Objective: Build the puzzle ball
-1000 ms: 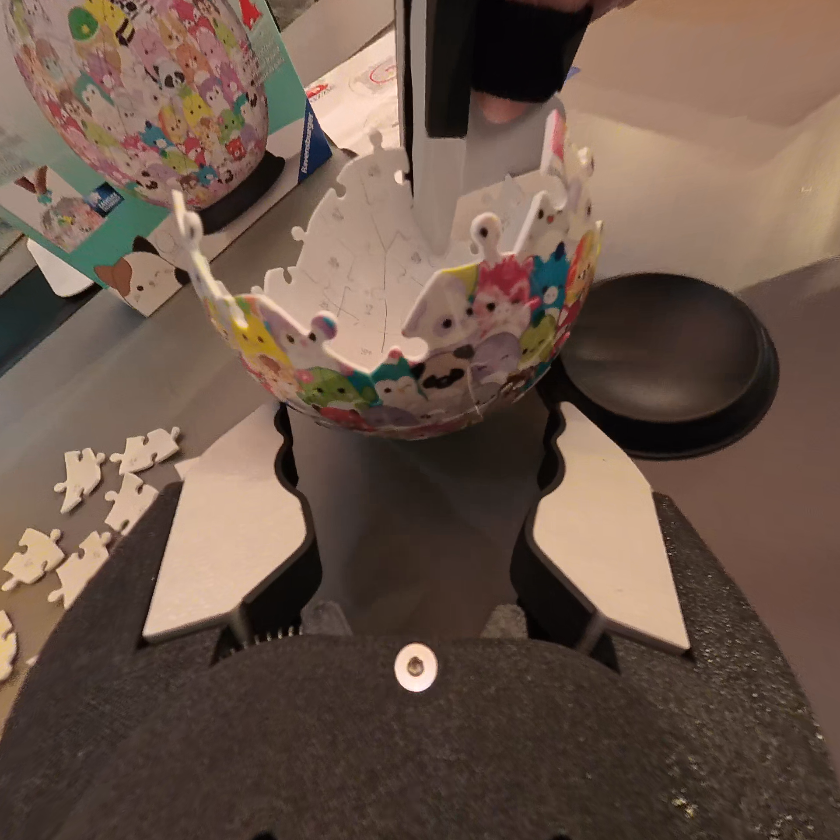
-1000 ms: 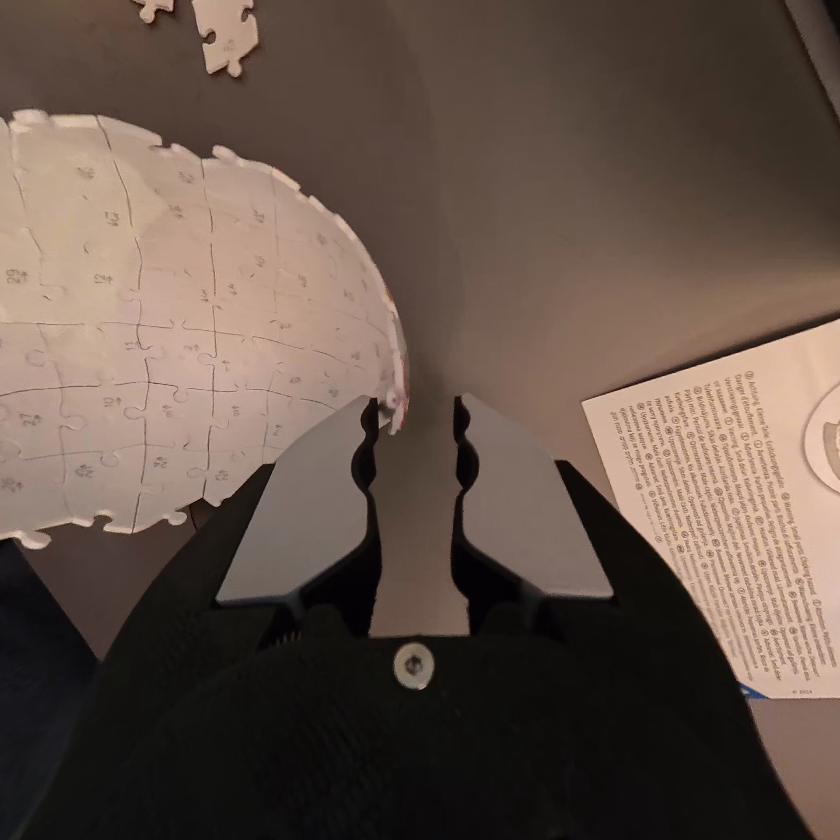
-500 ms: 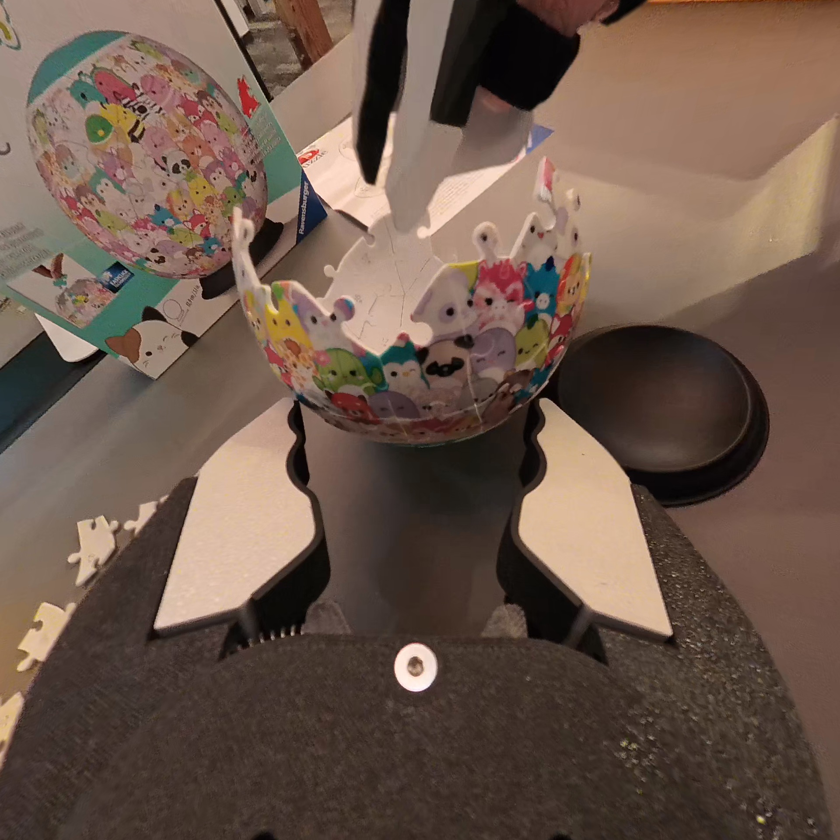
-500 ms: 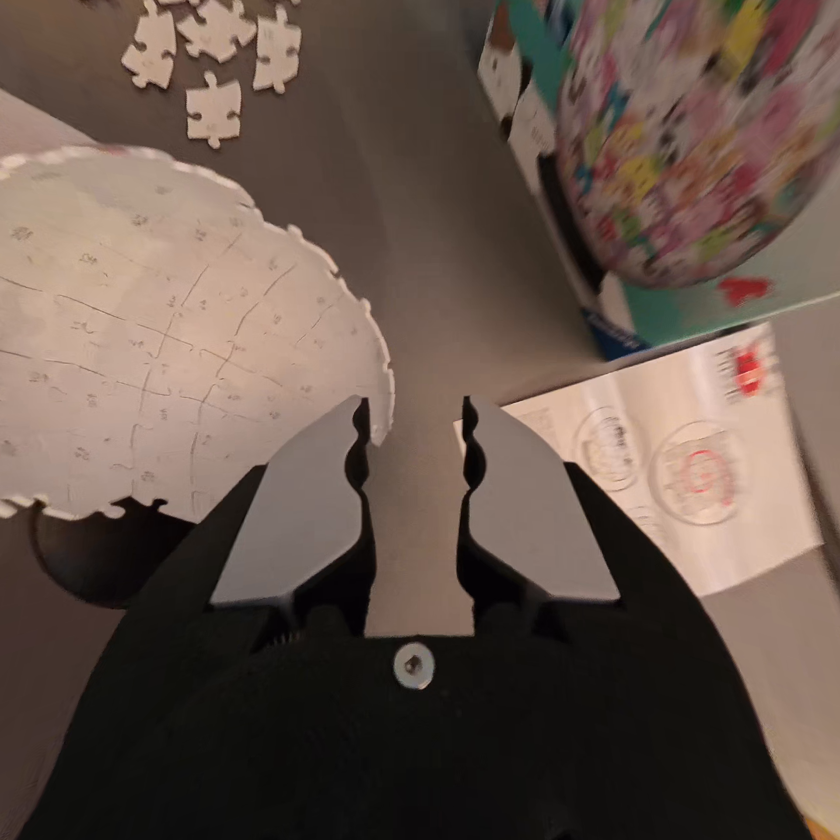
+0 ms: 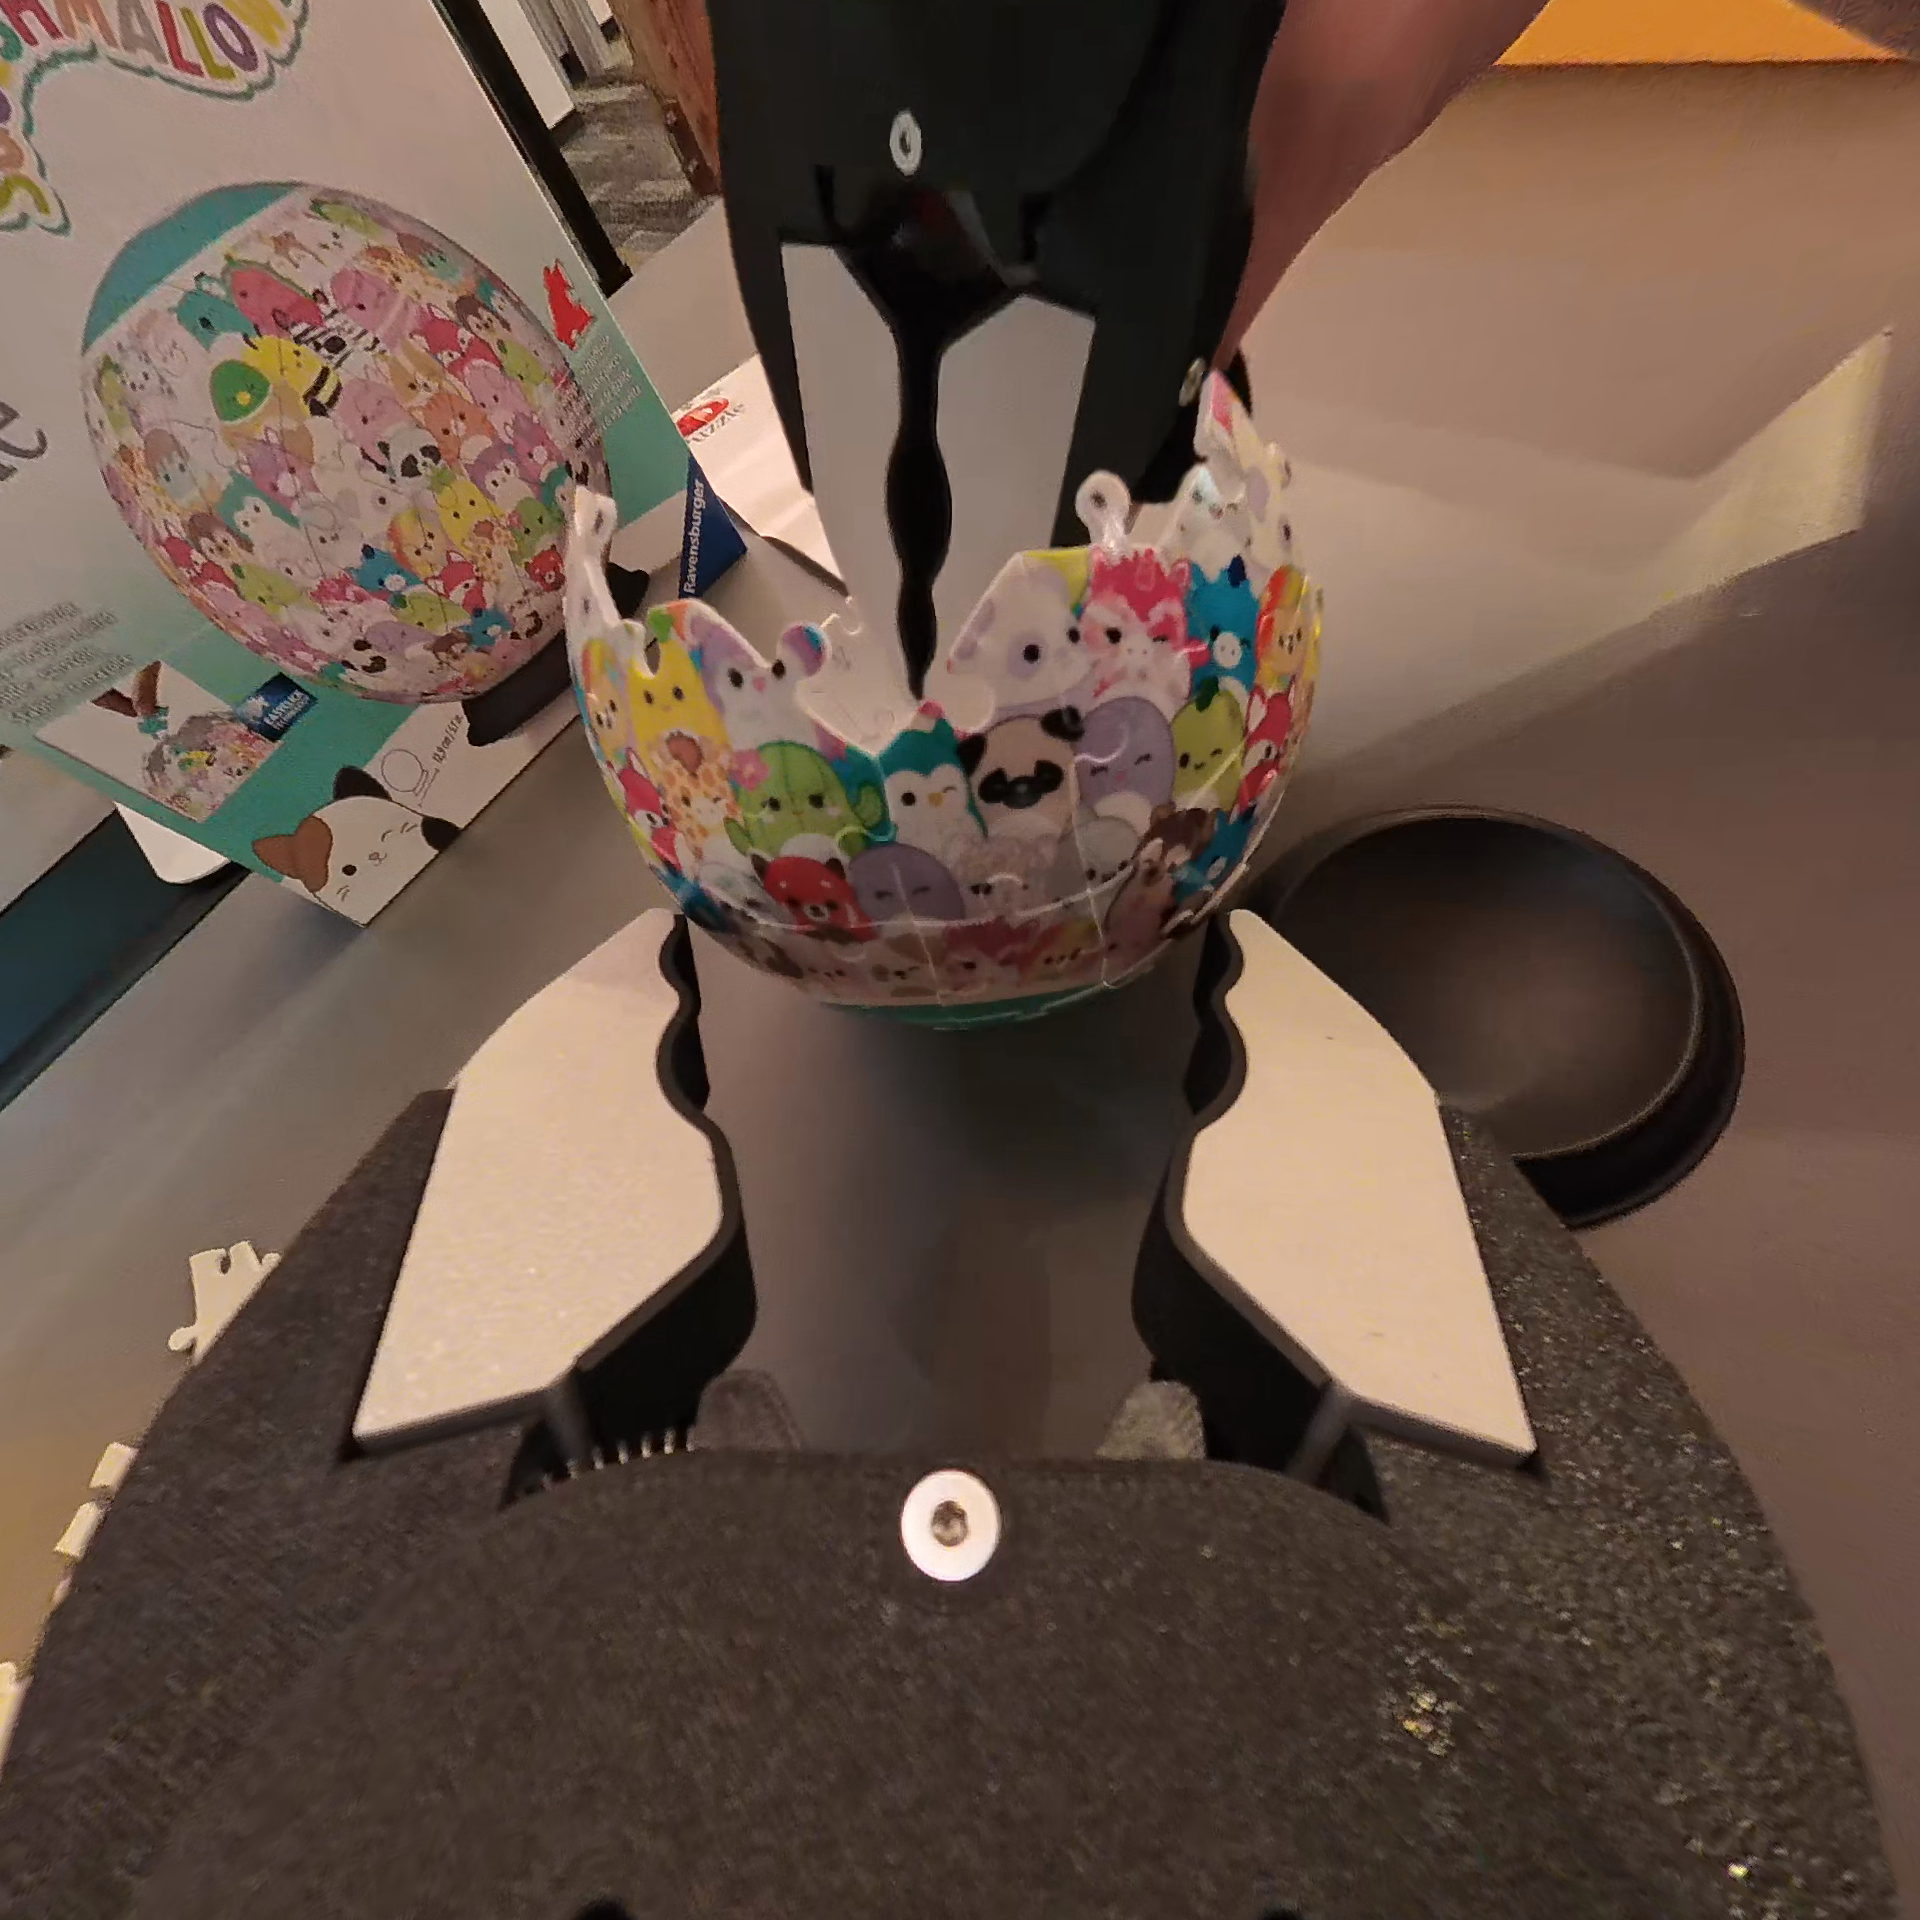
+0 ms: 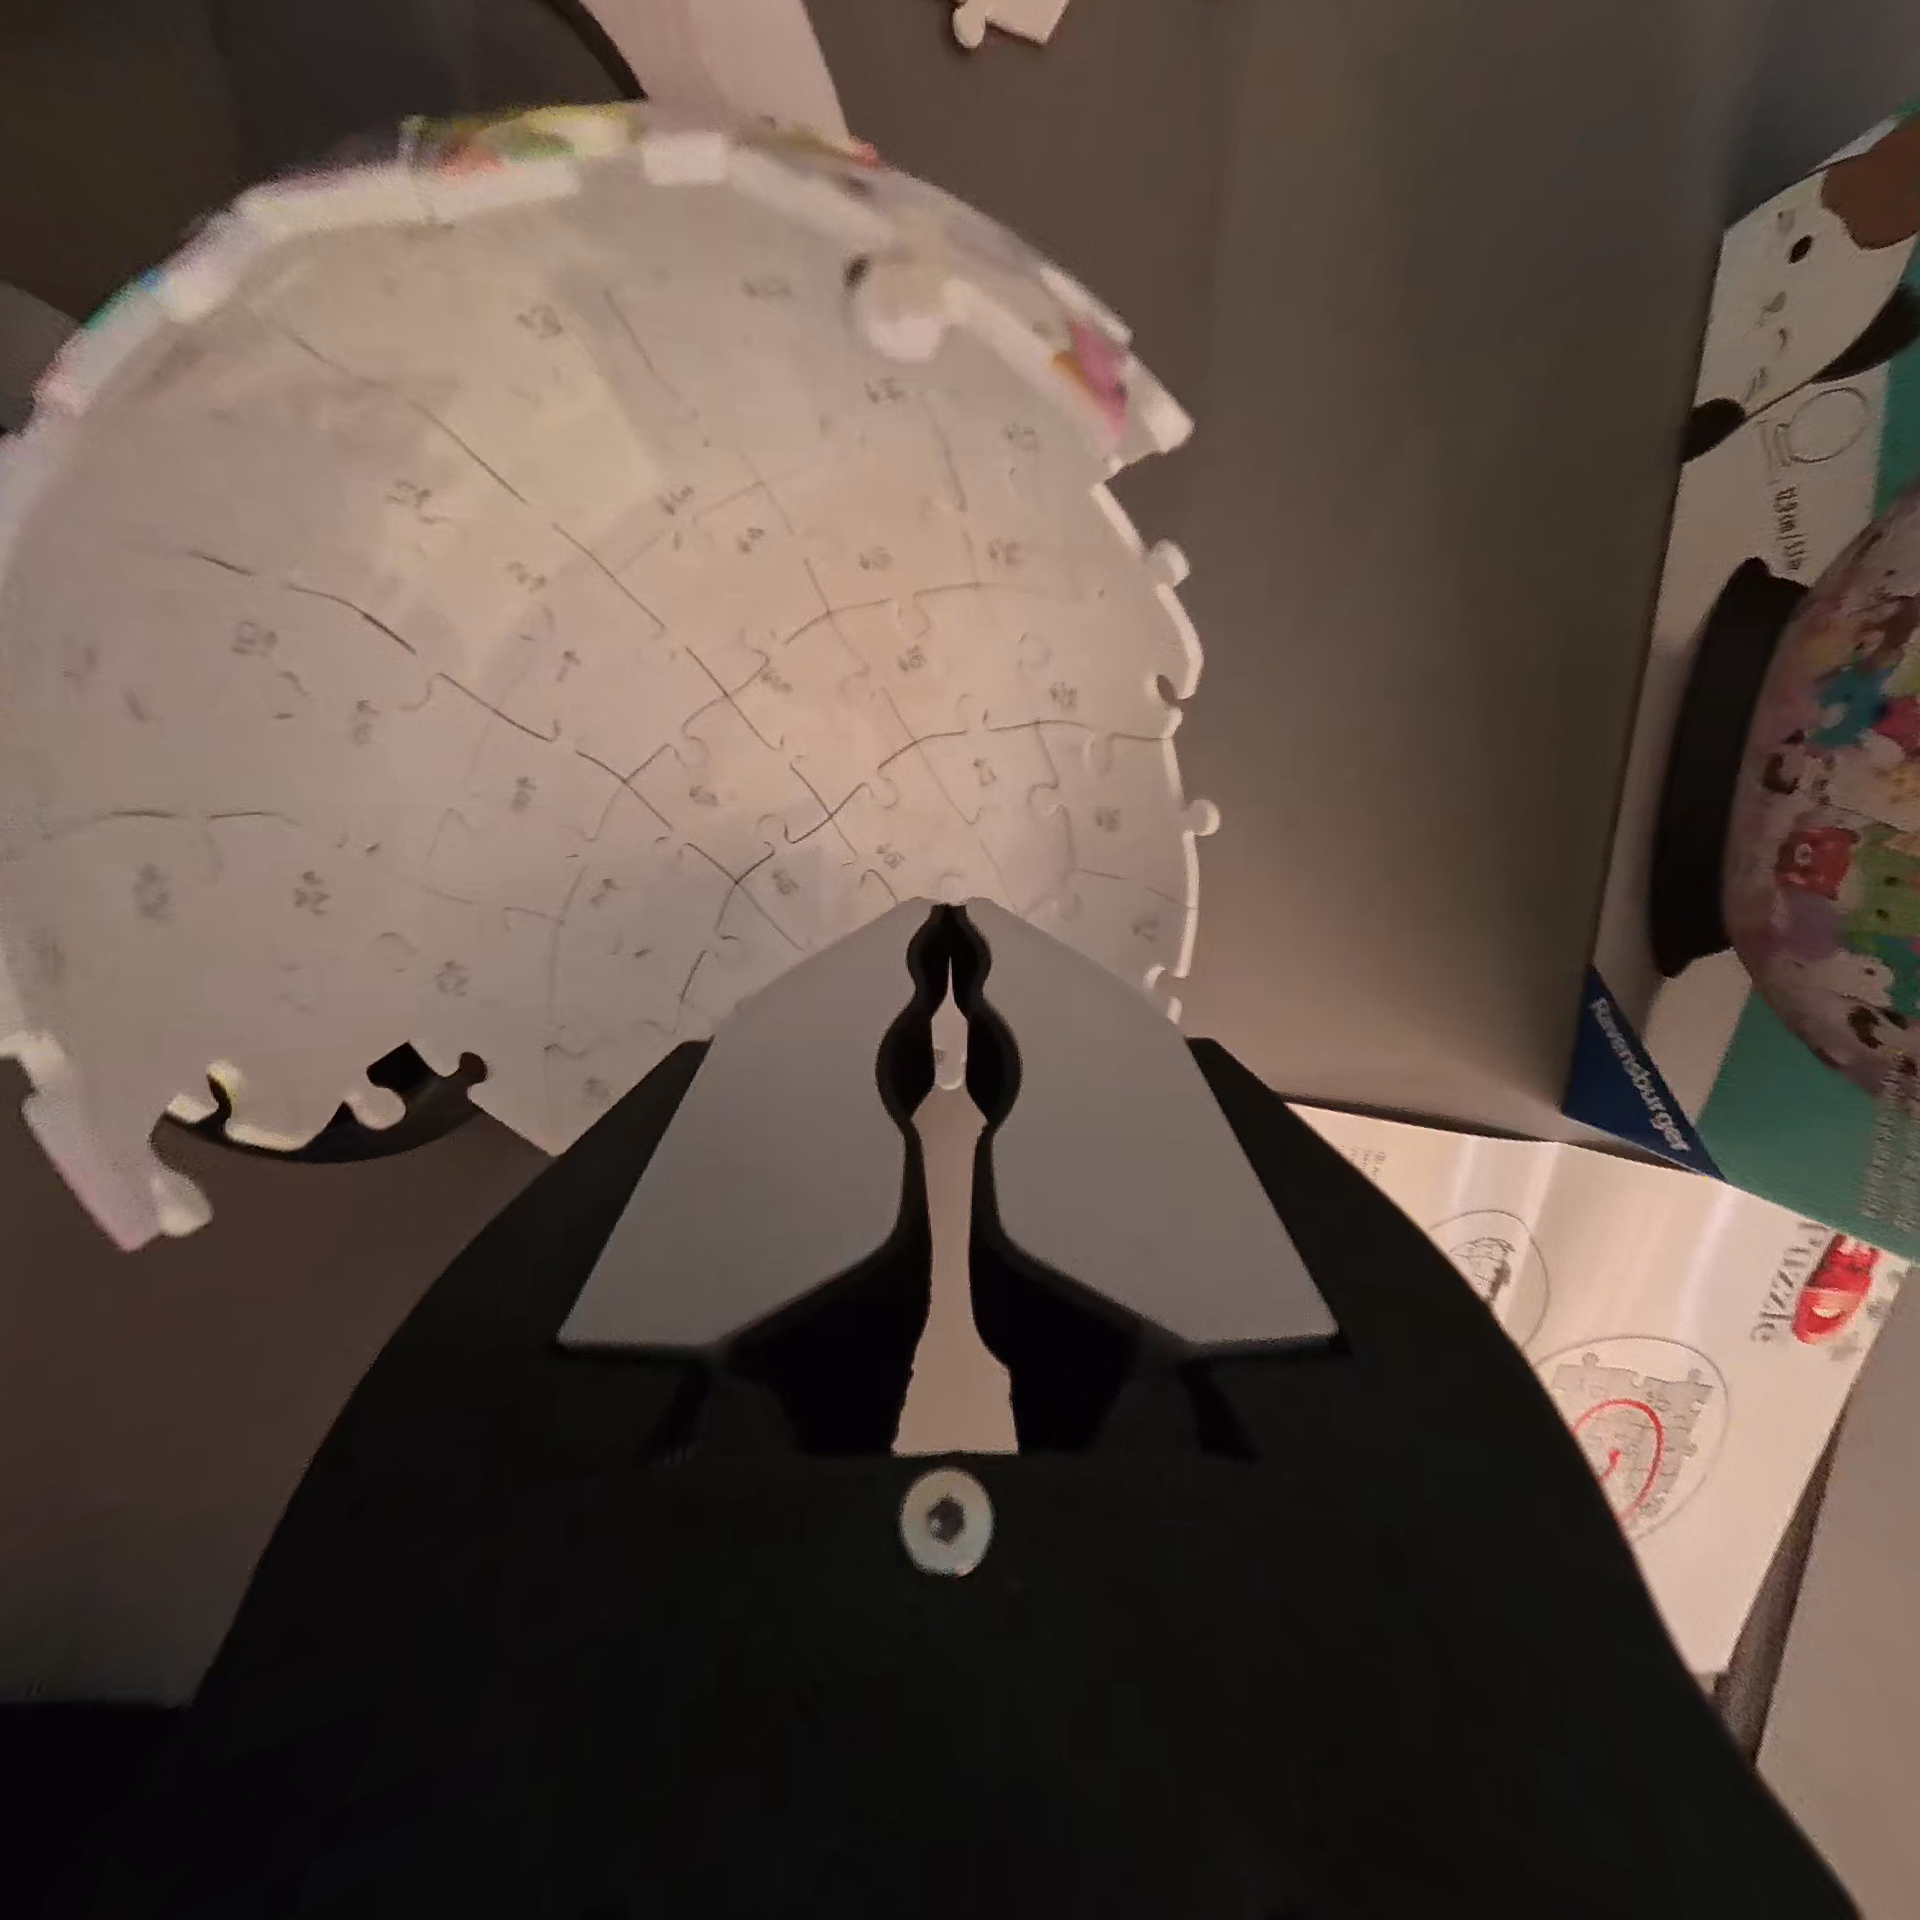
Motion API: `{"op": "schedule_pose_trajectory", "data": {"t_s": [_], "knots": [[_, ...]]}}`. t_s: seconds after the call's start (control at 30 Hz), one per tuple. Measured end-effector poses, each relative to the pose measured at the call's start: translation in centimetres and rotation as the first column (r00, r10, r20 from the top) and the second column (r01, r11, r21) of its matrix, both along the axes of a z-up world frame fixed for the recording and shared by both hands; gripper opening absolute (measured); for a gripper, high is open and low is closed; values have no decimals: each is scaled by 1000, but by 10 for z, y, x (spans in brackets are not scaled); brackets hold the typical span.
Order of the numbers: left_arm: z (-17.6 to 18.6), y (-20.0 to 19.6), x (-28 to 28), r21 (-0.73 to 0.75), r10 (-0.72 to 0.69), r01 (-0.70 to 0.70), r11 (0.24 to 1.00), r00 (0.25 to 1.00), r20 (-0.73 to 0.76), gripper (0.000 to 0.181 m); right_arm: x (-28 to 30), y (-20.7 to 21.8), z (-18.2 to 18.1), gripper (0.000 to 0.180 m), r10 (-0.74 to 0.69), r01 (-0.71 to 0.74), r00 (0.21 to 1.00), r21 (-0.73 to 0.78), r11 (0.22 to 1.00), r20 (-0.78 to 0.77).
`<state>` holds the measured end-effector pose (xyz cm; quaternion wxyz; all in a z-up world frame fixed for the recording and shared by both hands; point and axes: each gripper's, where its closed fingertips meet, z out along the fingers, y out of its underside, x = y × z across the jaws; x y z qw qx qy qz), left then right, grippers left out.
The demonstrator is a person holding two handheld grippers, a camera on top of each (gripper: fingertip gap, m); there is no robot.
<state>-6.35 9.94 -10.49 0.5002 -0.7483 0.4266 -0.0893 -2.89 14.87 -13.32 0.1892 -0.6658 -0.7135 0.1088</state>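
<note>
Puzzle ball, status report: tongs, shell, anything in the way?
Left tongs open, empty, at shell base. Right tongs shut at rim. Puzzle ball half-built. Black stand beside it, no obstruction.

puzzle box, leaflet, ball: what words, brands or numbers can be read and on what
I won't copy writing out; this is where it stands.
Puzzle box: big colourful lettering, a brand mark on its blue corner, small print.
Leaflet: a heading and small print, blurred.
Puzzle ball: small numbers inside, on the pieces' white backs, mostly blurred.
</note>
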Motion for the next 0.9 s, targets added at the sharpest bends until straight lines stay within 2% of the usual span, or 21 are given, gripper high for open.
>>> {"op": "schedule_pose_trajectory", "data": {"t_s": [0.23, 0.77, 0.9], "knots": [[1, 2, 2, 0, 4, -4, 1000, 1000, 17, 89, 2, 3, -12, 2, 13, -12, 999, -34, 999, 35], [-5, 16, 1, -4, 20, -19, 1000, 999, 29, 91, 2, 12, -21, 2, -62, 66, 996, -65, 996, 61], [-6, 25, 3, -14, 6, -6, 1000, 999, 37, 99, 1, 12, -21, 2, -78, 82, 995, -70, 994, 63]]}}
